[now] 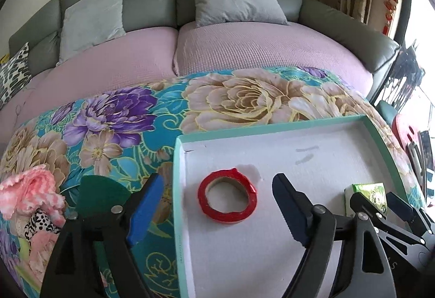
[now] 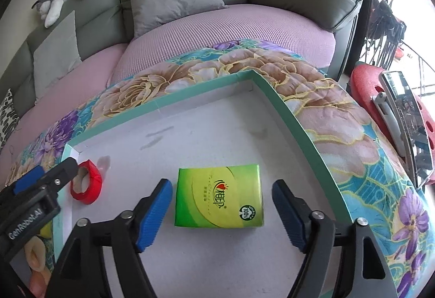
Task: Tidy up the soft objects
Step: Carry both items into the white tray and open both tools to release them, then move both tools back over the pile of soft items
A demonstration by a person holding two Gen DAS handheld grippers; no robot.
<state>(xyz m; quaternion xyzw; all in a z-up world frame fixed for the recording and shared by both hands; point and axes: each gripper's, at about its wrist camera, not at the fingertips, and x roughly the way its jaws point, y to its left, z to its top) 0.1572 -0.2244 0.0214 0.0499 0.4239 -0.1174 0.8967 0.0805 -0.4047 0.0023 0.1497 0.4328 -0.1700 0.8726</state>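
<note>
Both grippers, left (image 1: 217, 205) and right (image 2: 221, 211), are spread empty over the tray (image 2: 285, 107), where red tape roll (image 1: 227, 198) and tissue pack (image 2: 219, 196) are already laid, while pink fluffy items (image 1: 30, 191) are left outside.

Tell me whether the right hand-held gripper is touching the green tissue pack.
Apart. The right wrist view shows white tray floor between each blue pad of the right hand-held gripper and the green tissue pack.

A floral blanket (image 1: 114, 118) bears a teal-rimmed tray (image 1: 272, 127) and pink cloth (image 1: 30, 194).
</note>
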